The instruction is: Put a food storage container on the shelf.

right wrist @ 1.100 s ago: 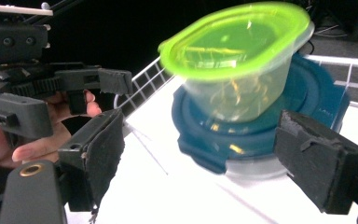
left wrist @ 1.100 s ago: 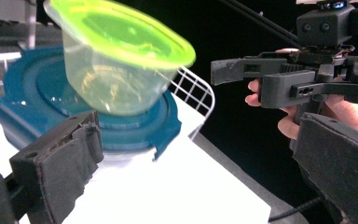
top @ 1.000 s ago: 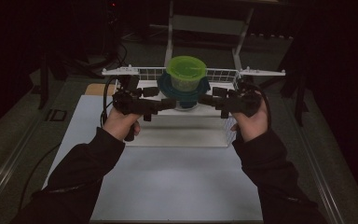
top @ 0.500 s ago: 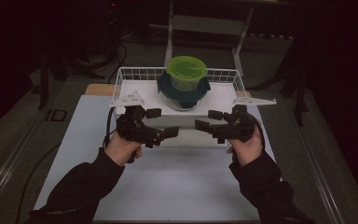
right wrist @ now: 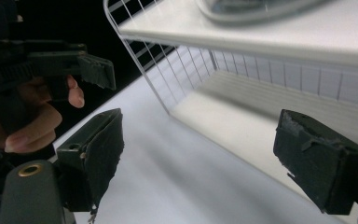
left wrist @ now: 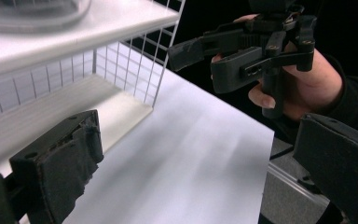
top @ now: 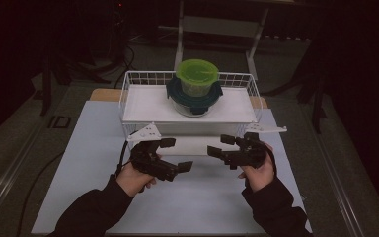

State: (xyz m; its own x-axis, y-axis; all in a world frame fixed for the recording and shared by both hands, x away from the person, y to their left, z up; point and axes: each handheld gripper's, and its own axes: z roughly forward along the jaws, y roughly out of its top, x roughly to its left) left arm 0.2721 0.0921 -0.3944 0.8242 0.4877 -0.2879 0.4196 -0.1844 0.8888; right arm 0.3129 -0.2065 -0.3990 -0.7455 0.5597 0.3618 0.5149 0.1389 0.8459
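Observation:
A green-lidded tub (top: 197,74) is stacked on a clear container with a teal lid (top: 193,101), on the top shelf of a white wire rack (top: 128,94). Both grippers hover over the white mat (top: 207,207) in front of the rack, tips facing each other. My left gripper (top: 176,154) is open and empty. My right gripper (top: 220,144) is open and empty too. In the left gripper view its jaws (left wrist: 200,163) stand wide apart, with the right gripper (left wrist: 242,51) beyond. The right gripper view shows its jaws (right wrist: 207,158) spread wide and the left gripper (right wrist: 65,65) beyond.
The rack's wire wall (left wrist: 135,60) and lower shelf (right wrist: 261,107) lie close ahead of both grippers. The clear container's base (right wrist: 251,7) sits on the shelf above. A metal stand (top: 217,24) stands behind the table. Dark floor surrounds the mat.
Both grippers have drawn back from the sides of the stacked containers, toward the person and lower, to the front of the rack. The containers have stayed on the top shelf.

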